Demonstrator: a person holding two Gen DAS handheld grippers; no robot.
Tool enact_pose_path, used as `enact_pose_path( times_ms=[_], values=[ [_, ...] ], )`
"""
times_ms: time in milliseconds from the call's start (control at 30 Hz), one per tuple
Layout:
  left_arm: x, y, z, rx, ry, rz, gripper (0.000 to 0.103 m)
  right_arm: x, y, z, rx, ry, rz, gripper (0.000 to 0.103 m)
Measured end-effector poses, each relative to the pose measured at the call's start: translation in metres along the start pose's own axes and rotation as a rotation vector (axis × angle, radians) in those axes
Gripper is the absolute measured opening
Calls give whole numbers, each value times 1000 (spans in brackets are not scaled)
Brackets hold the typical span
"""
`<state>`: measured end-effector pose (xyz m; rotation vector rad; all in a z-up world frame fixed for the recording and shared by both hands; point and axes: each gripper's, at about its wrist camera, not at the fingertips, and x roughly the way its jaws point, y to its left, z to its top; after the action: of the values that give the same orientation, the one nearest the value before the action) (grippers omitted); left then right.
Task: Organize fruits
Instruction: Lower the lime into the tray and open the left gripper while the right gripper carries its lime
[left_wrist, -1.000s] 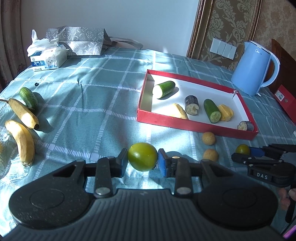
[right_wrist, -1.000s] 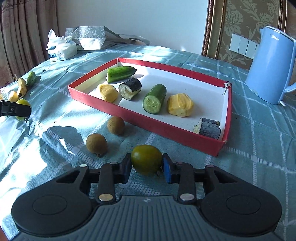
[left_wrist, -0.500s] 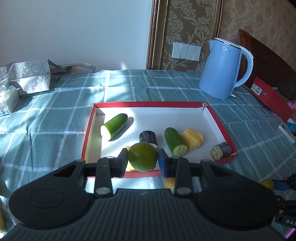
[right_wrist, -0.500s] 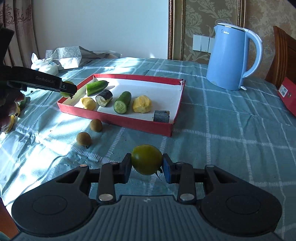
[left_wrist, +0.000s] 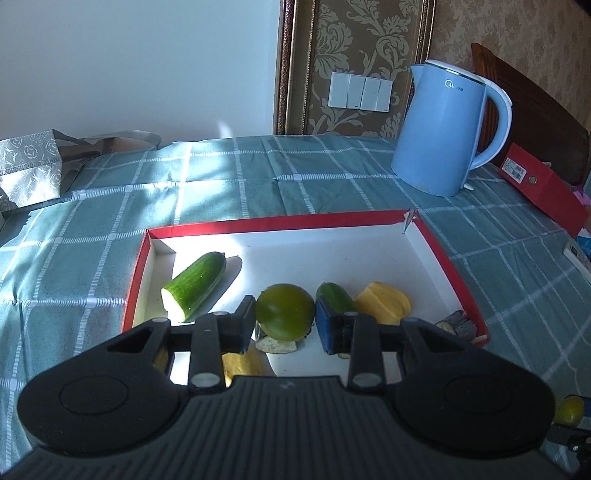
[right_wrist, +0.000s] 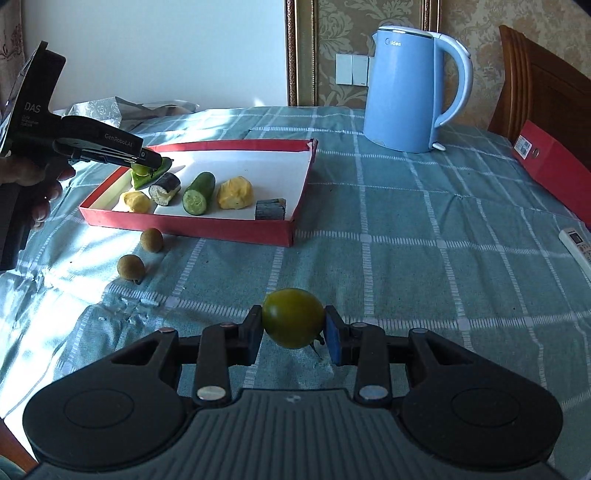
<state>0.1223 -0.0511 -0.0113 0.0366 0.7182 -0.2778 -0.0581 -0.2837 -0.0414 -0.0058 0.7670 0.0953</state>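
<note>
My left gripper (left_wrist: 284, 319) is shut on a green tomato (left_wrist: 285, 312) and hangs over the near part of the red-rimmed tray (left_wrist: 280, 223). Inside the tray lie a cucumber half (left_wrist: 195, 286), a second cucumber piece (left_wrist: 335, 297), yellow fruit pieces (left_wrist: 384, 306) and dark eggplant chunks (left_wrist: 456, 325). My right gripper (right_wrist: 293, 326) is shut on another green tomato (right_wrist: 293, 317), above the tablecloth right of the tray (right_wrist: 236, 234). From the right wrist view, the left gripper (right_wrist: 146, 162) holds its tomato over the tray's left end. Two small brown fruits (right_wrist: 151, 239) lie outside the tray.
A blue kettle (left_wrist: 441, 129) stands behind the tray at the right. A red box (left_wrist: 543, 184) and a remote (right_wrist: 576, 242) lie by the right table edge, with a wooden chair (right_wrist: 546, 85) behind. A patterned grey bag (left_wrist: 29, 166) sits far left.
The left gripper carried its tomato rightward from the open cloth to above the tray. The right gripper carried its tomato right and away from the tray. Both grips stayed shut.
</note>
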Motion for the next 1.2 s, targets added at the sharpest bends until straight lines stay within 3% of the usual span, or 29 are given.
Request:
enact_pose_path(
  times_ms=[400,700,767,833,933,1067,1200],
  values=[
    [65,15,33,-45,34,46,31,3,-4,-3,26,32,-26,34],
    [96,15,28,-41,96,62,31,4,-9,-7,52,59,-53,34],
    [97,13,26,-37,92,74,38,5,-8,-7,53,63,-54,34],
    [94,14,26,-36,85,78,61,6,-7,-5,51,62,-51,34],
    [85,13,27,-34,57,107,82,7,-4,-1,34,55,-41,34],
    [69,13,25,-9,35,127,84,9,2,12,12,22,-17,34],
    [33,26,16,-63,-1,136,84,10,12,32,-40,-26,11,34]
  ],
)
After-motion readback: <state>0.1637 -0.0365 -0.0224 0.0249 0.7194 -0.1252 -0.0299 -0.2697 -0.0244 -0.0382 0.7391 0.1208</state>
